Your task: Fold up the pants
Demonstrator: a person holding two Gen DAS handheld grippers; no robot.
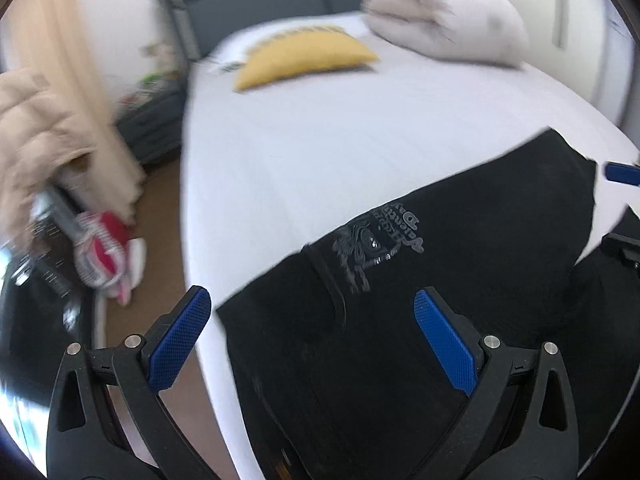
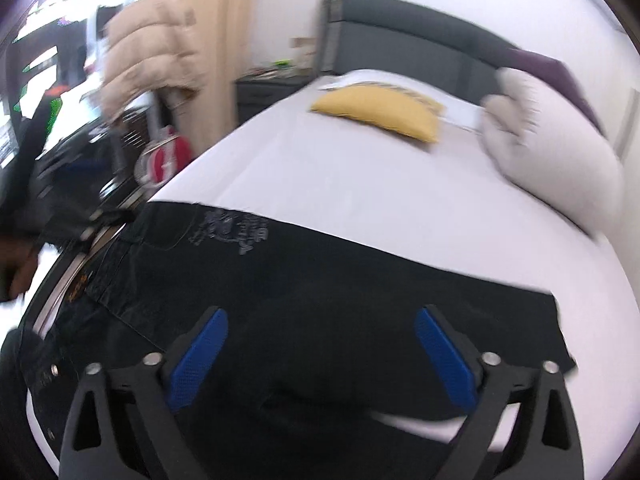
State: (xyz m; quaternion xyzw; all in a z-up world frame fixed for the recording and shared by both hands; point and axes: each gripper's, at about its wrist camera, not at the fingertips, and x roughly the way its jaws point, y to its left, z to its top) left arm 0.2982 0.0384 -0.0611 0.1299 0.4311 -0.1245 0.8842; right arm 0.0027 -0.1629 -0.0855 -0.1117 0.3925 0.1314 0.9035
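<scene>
Black pants (image 1: 420, 280) with a grey printed emblem (image 1: 372, 240) lie across the near end of the white bed (image 1: 320, 140). My left gripper (image 1: 312, 320) is open and empty, hovering over the pants near the bed's left edge. In the right wrist view the pants (image 2: 320, 292) spread across the bed (image 2: 360, 184), waistband end at the left. My right gripper (image 2: 320, 344) is open and empty just above the dark cloth. The right gripper's blue fingertip (image 1: 622, 172) shows at the right edge of the left wrist view.
A yellow cushion (image 1: 304, 60) and a white folded duvet (image 1: 444, 16) lie near the grey headboard (image 1: 256, 0). A beige curtain (image 1: 92, 80) and red-and-white items (image 1: 104, 256) are on the floor left of the bed. A nightstand (image 2: 268, 88) stands by the headboard.
</scene>
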